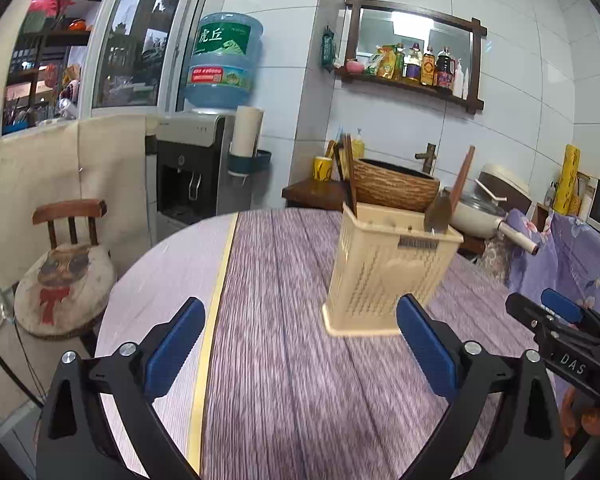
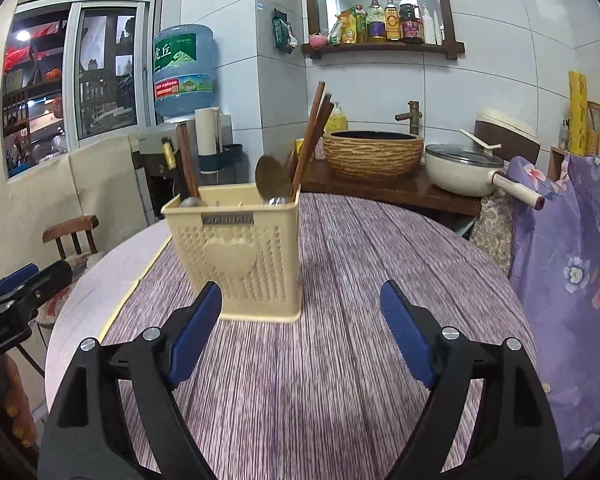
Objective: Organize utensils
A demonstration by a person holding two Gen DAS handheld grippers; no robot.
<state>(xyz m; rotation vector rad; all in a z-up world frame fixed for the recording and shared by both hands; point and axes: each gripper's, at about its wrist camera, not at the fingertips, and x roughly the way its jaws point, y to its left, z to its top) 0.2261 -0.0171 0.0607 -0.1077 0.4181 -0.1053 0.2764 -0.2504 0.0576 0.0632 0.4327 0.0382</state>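
A cream perforated utensil holder (image 1: pixel 384 276) (image 2: pixel 236 258) stands upright on the round table with a purple striped cloth (image 1: pixel 300 360) (image 2: pixel 320 360). It holds brown wooden chopsticks (image 2: pixel 312 140) (image 1: pixel 348 172), a metal spoon (image 2: pixel 272 180) and a wooden-handled utensil (image 1: pixel 444 208). My left gripper (image 1: pixel 300 328) is open and empty, just short of the holder. My right gripper (image 2: pixel 300 312) is open and empty, in front of the holder; it also shows at the right edge of the left wrist view (image 1: pixel 556 320).
A wooden chair (image 1: pixel 64 272) stands left of the table. Behind the table a counter holds a woven basin (image 2: pixel 372 152) and a white pan (image 2: pixel 468 172). A floral purple cloth (image 2: pixel 572 248) hangs at the right. A water dispenser (image 1: pixel 196 160) stands at the back left.
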